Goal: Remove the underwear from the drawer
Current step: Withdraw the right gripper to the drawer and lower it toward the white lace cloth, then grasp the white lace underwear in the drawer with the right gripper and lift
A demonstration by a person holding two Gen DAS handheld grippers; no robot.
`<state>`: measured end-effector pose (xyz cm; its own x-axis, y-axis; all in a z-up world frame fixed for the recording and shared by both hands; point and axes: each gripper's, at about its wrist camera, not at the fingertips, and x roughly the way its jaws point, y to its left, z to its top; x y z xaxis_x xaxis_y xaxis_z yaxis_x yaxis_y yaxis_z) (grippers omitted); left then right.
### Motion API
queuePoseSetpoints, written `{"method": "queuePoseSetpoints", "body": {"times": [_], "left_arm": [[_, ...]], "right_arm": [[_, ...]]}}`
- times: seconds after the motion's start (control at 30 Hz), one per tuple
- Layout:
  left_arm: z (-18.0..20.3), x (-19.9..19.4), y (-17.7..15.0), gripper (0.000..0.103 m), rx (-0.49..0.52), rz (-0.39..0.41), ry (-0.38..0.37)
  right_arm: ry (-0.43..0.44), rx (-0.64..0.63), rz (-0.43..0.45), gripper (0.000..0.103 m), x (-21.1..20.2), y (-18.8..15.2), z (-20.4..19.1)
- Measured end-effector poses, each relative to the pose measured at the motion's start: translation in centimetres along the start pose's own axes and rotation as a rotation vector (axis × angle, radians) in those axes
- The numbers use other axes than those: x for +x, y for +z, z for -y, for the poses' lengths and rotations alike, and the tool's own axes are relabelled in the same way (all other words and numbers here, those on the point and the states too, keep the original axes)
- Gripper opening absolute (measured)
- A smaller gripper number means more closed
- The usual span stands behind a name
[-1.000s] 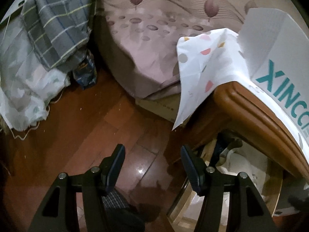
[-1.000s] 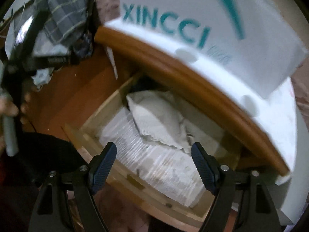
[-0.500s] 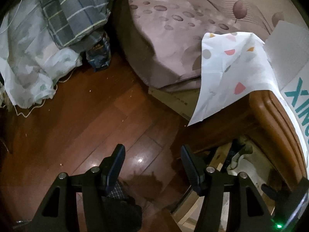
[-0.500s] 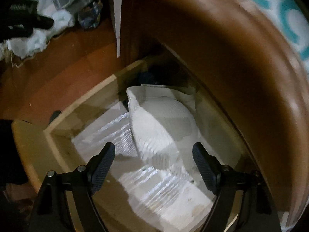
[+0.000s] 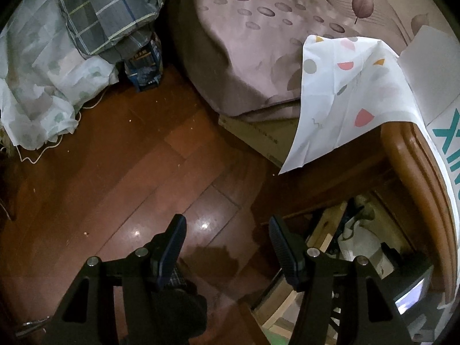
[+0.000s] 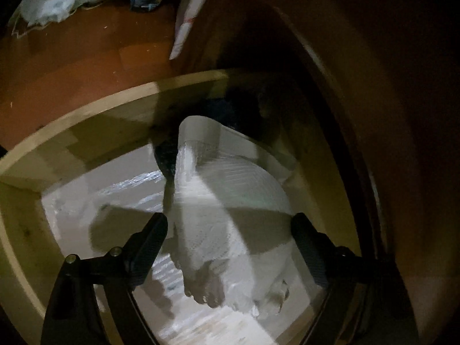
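A pale, crumpled piece of white underwear [image 6: 218, 218] lies in the open wooden drawer [image 6: 95, 115], on a shiny white liner. My right gripper [image 6: 228, 230] hangs low inside the drawer, its jaws opening, one finger on either side of the cloth with gaps showing at both pads. A dark garment [image 6: 230, 109] sits in shadow at the drawer's back. In the left wrist view the left gripper [image 5: 225, 233] stands open over bare floor, nothing between its fingers; the drawer [image 5: 325, 230] and some white cloth [image 5: 359, 235] show at lower right.
The brown nightstand top [image 5: 408, 155] overhangs the drawer and carries a white box with teal letters [image 5: 445, 132] and a spotted sheet [image 5: 342, 100]. A bed with a leaf-print cover [image 5: 258, 34] stands behind. Bundled fabric [image 5: 43, 86] lies on the wooden floor [image 5: 115, 172] at left.
My right gripper has dropped from above the nightstand down into the drawer, rolled, and spread wider around the white underwear. The left gripper shifted slightly, its opening unchanged.
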<state>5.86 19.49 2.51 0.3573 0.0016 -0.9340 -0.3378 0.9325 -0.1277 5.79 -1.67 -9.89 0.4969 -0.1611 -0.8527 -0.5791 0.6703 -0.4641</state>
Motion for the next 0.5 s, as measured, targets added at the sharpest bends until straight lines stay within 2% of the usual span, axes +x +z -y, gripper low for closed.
{"method": "queuePoseSetpoints", "body": {"times": [0.1,0.17,0.27,0.5], "left_arm": [[0.1,0.1,0.0,0.061,0.001,-0.004,-0.002],[0.3,0.1,0.0,0.061,0.006,-0.004,-0.002],[0.2,0.2,-0.1,0.061,0.01,-0.005,0.002],[0.5,0.5,-0.2,0.061,0.016,-0.014,0.002]], "right_arm": [[-0.052,-0.048,0.011,0.087,0.4,-0.1,-0.7],[-0.043,-0.038,0.022,0.077,0.3,0.0,-0.5],[-0.044,-0.011,0.021,0.073,0.2,-0.5,0.1],[-0.083,-0.061,0.03,0.076,0.9,-1.9,-0.3]]}}
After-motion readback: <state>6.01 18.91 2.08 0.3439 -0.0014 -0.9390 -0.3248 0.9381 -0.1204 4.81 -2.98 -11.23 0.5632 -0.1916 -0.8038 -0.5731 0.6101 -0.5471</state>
